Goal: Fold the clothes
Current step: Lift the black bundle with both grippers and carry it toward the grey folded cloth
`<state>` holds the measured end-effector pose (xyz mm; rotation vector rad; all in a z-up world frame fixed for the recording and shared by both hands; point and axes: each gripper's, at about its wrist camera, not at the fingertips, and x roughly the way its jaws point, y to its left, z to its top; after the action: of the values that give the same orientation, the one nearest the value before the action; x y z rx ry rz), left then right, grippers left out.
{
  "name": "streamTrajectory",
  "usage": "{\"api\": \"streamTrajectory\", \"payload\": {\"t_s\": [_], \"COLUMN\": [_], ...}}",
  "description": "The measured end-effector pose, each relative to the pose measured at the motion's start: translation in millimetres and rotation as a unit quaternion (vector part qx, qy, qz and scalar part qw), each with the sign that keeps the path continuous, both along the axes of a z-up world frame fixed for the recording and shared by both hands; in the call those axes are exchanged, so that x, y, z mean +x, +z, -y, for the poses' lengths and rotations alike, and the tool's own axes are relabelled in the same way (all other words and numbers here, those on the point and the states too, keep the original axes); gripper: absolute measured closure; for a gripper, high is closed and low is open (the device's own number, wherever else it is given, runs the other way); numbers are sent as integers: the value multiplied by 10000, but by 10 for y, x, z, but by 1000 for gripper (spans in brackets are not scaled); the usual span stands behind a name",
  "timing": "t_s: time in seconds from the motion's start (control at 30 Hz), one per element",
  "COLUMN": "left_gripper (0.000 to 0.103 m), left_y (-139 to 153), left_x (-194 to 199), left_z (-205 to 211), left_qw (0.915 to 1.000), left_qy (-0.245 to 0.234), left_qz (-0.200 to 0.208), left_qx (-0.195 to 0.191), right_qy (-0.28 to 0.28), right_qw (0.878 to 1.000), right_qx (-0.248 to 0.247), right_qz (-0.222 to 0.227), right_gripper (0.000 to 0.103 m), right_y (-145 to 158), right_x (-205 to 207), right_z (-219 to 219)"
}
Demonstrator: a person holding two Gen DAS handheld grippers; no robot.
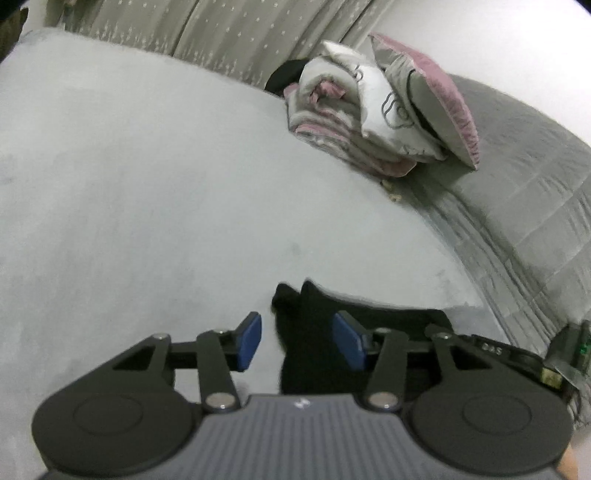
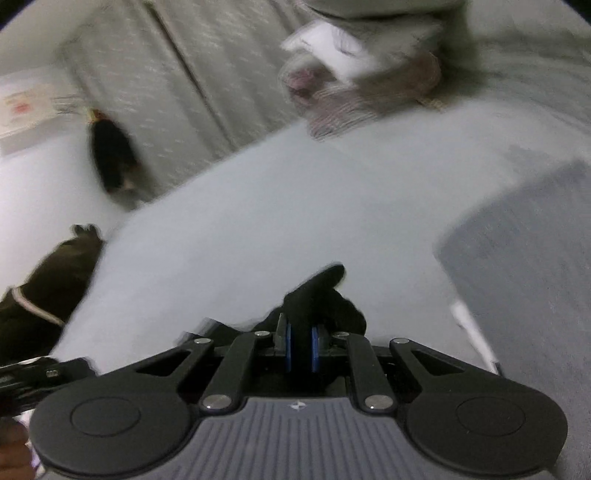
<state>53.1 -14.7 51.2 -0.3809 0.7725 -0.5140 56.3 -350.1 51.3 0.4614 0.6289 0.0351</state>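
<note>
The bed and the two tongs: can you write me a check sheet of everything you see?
Surface: pale grey bed cover, mostly bare.
Job's things: black garment, a fold pinched in the right tongs.
Clutter: folded bedding stack; pink-edged pillow; dark clothes at the left edge.
Tongs: left tongs open around the black garment; right tongs shut.
Cables: nothing seen.
Surroundings: patterned curtain; quilted grey blanket.
</note>
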Motion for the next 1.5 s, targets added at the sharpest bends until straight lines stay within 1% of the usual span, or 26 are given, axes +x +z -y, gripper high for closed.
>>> {"api": "streamTrajectory", "payload": {"t_s": [0.07,0.13,0.17,0.23,0.3,0.37,0.4,0.43,0.47,0.5,0.53,0.7,0.73,0.77,0.8,0.83,0.87,0.9,0.93,0.97,1.03,1.1,1.2,1.27,1.37,1.5], "left_gripper": [55,52,50,43,37,35,30,24,21,18,18,19,22,28,52,75,81,88,89,90,90,90,90,90,90,90], "left_y": [-74,-141,-183,-271,-340,-395,-422,-435,-441,-451,-464,-592,-594,-597,-598,-579,-560,-542,-523,-504,-407,-268,9,205,440,717], "left_x": [37,70,114,196,264,350,394,450,476,515,550,630,592,553,515,491,467,443,419,395,310,211,51,-77,-254,-498], "left_z": [4,3,4,-3,0,35,52,87,138,196,261,592,668,743,816,814,813,812,810,809,770,723,673,698,831,1174], "left_qw": [9998,9992,9986,9969,9960,9947,9940,9933,9931,9933,9941,9967,9975,9979,9977,9981,9984,9986,9989,9991,9994,9994,9983,9968,9948,9914], "left_qy": [-116,-197,-226,-261,-210,-223,-231,-272,-268,-268,-279,-186,-261,-336,-407,-375,-343,-310,-278,-245,-164,-95,14,83,57,-173], "left_qz": [-174,-350,-471,-700,-790,-891,-942,-976,-974,-954,-922,-791,-639,-487,-338,-293,-248,-203,-158,-113,56,252,576,762,905,964], "left_qx": [29,-21,-97,-264,-373,-457,-500,-562,-594,-592,-504,-33,120,273,420,404,388,372,356,339,289,209,-50,-217,-472,-865], "right_qy": [-8,140,199,212,224,195,180,166,151,136,121,65,74,86,103,126,148,171,226,282,387,519,609,592,485,367], "right_qw": [9996,9988,9987,9988,9988,9988,9987,9986,9985,9984,9983,9973,9968,9959,9949,9943,9936,9929,9941,9951,9981,9985,9958,9935,9894,9833], "right_qx": [238,416,421,395,369,359,353,348,343,338,333,392,450,538,644,726,808,889,755,617,289,145,-67,-39,-46,-322], "right_qz": [-162,-226,-221,-220,-219,-287,-322,-356,-390,-425,-459,-624,-660,-720,-774,-773,-771,-768,-742,-714,-389,54,685,975,1369,1754], "right_gripper": [91,90,90,87,87,84,81,75,71,63,60,59,57,56,56,56,56,62,85,89,89,89,89,89,89,89], "right_y": [-113,-162,-160,-164,-168,-180,-186,-192,-199,-205,-211,-245,-260,-289,-320,-342,-363,-384,-366,-347,-215,-40,192,295,479,772], "right_x": [62,108,126,175,225,253,266,280,294,308,322,330,322,309,301,309,318,326,339,353,310,221,63,-34,-199,-550], "right_z": [69,68,44,29,13,24,30,35,40,46,51,138,162,181,193,192,190,189,138,87,-6,-36,-54,-13,105,337]}}
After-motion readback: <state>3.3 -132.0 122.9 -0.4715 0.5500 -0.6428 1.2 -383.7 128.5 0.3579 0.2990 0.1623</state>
